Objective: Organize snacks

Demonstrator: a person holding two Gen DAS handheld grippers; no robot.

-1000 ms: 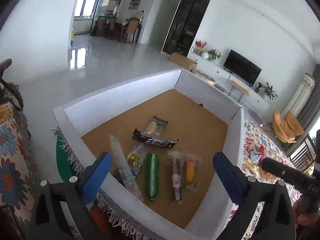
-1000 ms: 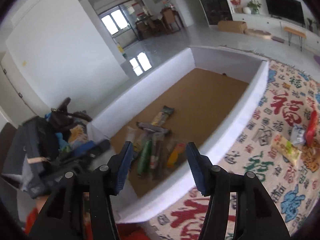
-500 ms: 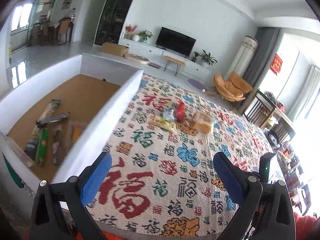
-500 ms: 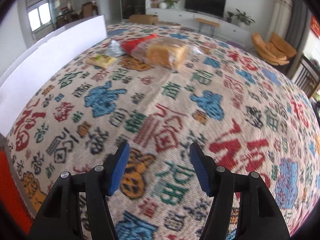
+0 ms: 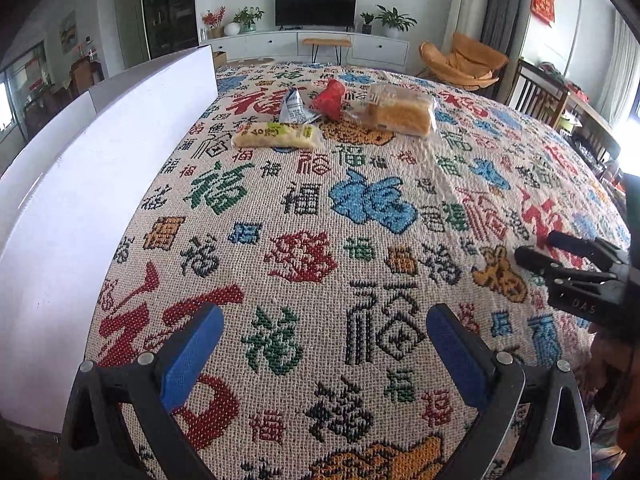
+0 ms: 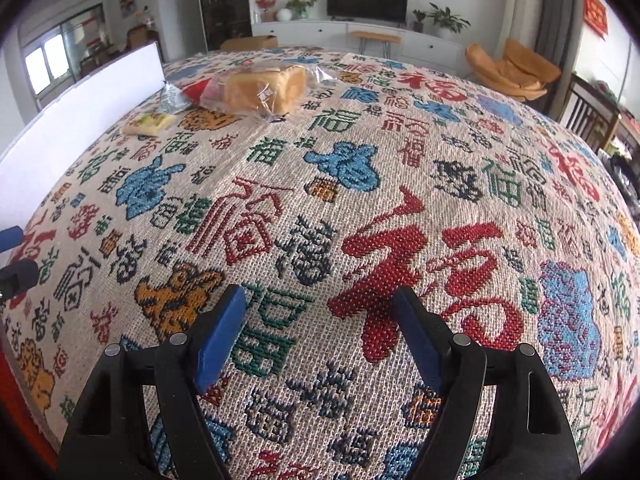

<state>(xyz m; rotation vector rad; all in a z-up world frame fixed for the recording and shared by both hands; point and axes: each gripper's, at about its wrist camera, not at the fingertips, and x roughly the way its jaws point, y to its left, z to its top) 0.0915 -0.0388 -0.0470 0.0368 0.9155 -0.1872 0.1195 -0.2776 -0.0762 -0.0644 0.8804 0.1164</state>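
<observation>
Left wrist view: the left hand-held gripper (image 5: 320, 344) hovers low in the frame over a surface (image 5: 360, 240) covered by a woven cloth with red, blue, green and orange characters. Its two blue-padded jaws stand wide apart with only cloth showing between them. Along the left edge runs the white wall of a box (image 5: 100, 168). In the upper middle of the frame, well apart from the jaws, lies a small cluster of snacks: a pale yellow packet (image 5: 278, 136) lying flat nearest the box, a silver-grey pouch (image 5: 294, 107) just behind it, a red packet (image 5: 330, 98) beside that, and a clear bag of bread (image 5: 402, 114) to the right. At the right edge the black body of the right hand-held gripper (image 5: 576, 272) pokes in, with part of a hand (image 5: 612, 360) below it.

Right wrist view: the right hand-held gripper (image 6: 320, 332) sits at the bottom centre above the same cloth, over a large red character. Its blue jaws are apart and have just been opening wider; nothing is between them. The bag of bread (image 6: 264, 88) lies in the upper left of the frame, with the red packet (image 6: 202, 90) and silver-grey pouch (image 6: 173, 98) touching or just beside it, and the pale yellow packet (image 6: 149, 123) lower left of those. The white box wall (image 6: 80, 120) slants along the left edge. A blue pad tip of the left hand-held gripper (image 6: 10, 238) peeks in at the far left.
</observation>
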